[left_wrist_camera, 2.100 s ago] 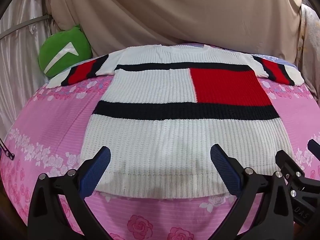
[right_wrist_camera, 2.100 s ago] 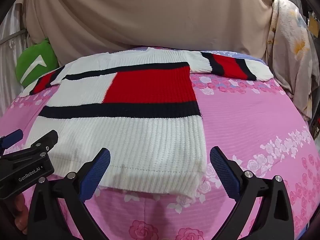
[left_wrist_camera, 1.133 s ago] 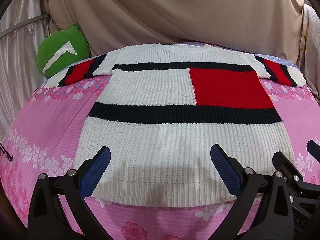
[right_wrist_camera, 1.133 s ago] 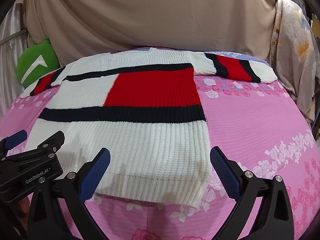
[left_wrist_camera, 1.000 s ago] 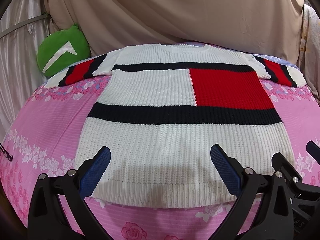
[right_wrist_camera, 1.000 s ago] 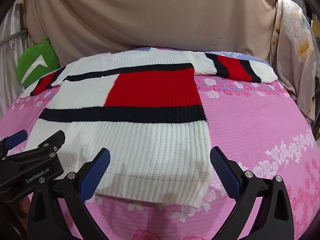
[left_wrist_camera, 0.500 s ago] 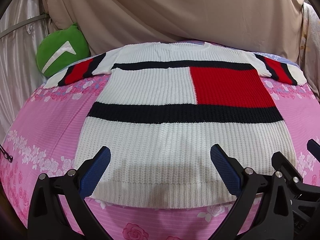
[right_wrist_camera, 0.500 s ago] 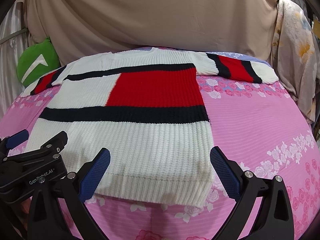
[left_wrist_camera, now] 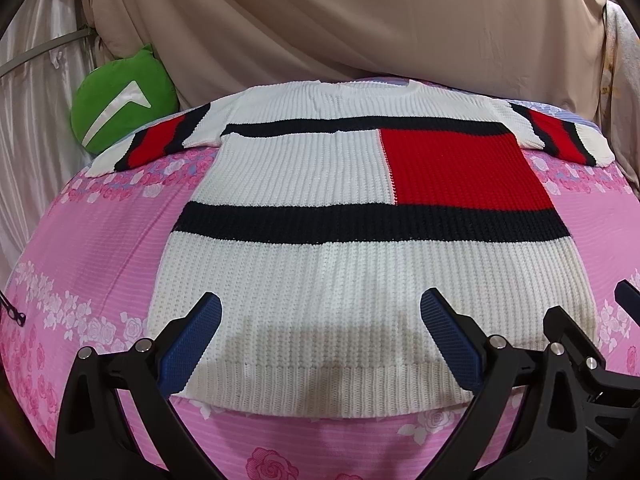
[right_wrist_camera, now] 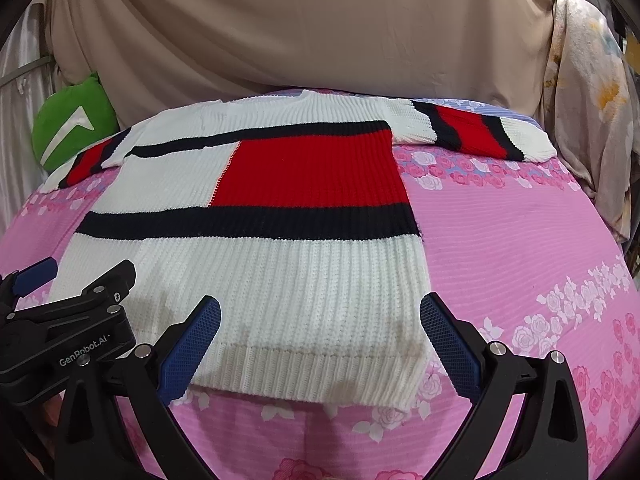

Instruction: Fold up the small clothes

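Both grippers edged nearer the sweater [left_wrist_camera: 320,280] hem, jaws spread.

The right gripper [right_wrist_camera: 320,340] is hovering with its jaws spread wide over the near hem of the sweater [right_wrist_camera: 256,248] — nothing between them but knit. The sweater is lying flat on the pink floral sheet [right_wrist_camera: 520,248], stretching away ahead of the jaws. The left gripper [right_wrist_camera: 60,320] is sitting just beyond the left jaw — over the hem's other corner.
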Demonstrator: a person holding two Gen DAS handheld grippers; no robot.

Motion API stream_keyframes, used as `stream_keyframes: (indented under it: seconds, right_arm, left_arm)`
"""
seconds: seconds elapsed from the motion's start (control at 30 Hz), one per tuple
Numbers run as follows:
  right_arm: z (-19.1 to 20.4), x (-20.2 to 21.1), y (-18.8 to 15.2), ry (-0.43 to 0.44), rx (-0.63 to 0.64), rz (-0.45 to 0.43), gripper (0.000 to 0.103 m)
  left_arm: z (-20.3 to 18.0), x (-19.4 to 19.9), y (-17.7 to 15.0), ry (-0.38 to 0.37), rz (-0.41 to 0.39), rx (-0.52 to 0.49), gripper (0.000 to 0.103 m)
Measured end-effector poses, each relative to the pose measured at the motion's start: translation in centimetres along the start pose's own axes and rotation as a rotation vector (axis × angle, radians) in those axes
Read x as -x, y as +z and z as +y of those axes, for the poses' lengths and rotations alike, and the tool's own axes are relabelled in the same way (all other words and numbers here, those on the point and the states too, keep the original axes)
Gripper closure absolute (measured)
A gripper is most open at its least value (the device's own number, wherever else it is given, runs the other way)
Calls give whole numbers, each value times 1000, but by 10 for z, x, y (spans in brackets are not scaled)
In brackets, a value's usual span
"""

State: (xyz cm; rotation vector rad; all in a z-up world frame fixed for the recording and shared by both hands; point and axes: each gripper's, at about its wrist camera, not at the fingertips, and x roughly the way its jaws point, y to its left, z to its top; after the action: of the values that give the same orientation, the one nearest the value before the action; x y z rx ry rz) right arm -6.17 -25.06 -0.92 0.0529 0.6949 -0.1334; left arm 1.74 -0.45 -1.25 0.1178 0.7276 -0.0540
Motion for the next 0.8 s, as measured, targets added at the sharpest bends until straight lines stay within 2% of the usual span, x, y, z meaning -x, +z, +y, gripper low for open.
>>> stream_keyframes:
  seconds: [0.8]
  right_arm:
    - [0, 0, 0, 2, -2, 2, 5]
  left_arm:
    - [-1, -3, 3, 13, 8, -3, 7]
